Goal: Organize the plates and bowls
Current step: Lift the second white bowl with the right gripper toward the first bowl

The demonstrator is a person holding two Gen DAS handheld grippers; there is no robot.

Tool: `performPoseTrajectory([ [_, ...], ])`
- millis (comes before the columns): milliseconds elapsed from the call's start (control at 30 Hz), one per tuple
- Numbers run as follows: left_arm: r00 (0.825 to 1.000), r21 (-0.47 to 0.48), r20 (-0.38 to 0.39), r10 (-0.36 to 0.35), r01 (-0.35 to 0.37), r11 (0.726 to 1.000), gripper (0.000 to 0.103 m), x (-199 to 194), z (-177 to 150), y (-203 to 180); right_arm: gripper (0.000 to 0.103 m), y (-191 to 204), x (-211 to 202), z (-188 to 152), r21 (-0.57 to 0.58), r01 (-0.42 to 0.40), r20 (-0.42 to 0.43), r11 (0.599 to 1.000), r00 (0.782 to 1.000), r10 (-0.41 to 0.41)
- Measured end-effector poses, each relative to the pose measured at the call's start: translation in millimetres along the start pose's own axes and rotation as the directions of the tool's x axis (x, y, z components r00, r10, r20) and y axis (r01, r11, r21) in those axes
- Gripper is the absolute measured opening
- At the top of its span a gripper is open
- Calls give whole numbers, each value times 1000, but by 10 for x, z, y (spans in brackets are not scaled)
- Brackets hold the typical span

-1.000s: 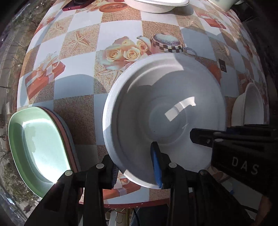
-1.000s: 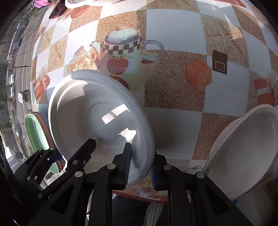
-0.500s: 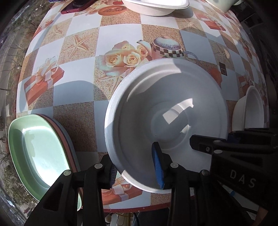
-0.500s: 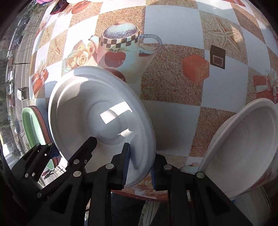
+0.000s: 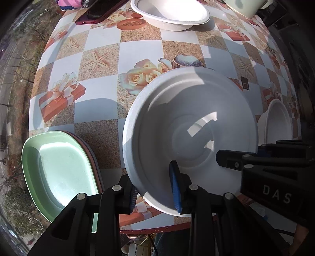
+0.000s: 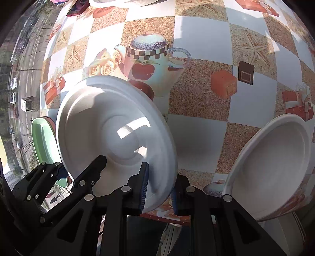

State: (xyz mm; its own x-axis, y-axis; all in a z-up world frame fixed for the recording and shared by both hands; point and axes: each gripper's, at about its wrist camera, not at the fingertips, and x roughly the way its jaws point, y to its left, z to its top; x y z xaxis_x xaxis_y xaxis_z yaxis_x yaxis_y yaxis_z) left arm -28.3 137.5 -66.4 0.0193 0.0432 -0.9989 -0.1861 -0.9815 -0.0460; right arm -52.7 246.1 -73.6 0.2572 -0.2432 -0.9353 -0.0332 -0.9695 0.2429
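**A:** How do the fingers stand?

**B:** The right gripper [image 6: 158, 189] has its blue-padded fingers [image 6: 143, 186] clamped on the near rim of a large white moulded-fibre bowl [image 6: 116, 135], which is held tilted off the surface. The left gripper [image 5: 154, 194] straddles the same rim at the bowl's six o'clock; its fingers are closing, one pad [image 5: 175, 189] inside the bowl, the other outside.

**A:** And around the bowl?

**B:** The surface [image 5: 102, 39] wears a checkered cloth with printed roses and a teapot. At the bowl's nine o'clock lies a pale green oval plate [image 5: 57, 169] stacked on darker ones. At three o'clock stands a smaller white bowl [image 6: 275, 161]. At twelve o'clock, well apart, sits a wide white bowl [image 5: 169, 13], a dark phone [image 5: 98, 13] beside it.
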Motion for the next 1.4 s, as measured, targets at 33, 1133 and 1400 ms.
performPoseTrajectory([
  [33, 1000, 4, 5, 2, -2, 1000, 32, -35, 3, -8, 21, -4, -30, 1, 0, -1, 5, 1000, 1000, 1],
  [1133, 997, 425, 79, -24, -12, 905, 32, -462, 330, -1177, 22, -1169, -783, -403, 247, -53, 174, 968, 985, 10],
  [1400, 997, 570, 42, -57, 23, 821, 32, -373, 297, -1806, 23, -1778, -897, -762, 392, -74, 196, 917, 981, -5],
])
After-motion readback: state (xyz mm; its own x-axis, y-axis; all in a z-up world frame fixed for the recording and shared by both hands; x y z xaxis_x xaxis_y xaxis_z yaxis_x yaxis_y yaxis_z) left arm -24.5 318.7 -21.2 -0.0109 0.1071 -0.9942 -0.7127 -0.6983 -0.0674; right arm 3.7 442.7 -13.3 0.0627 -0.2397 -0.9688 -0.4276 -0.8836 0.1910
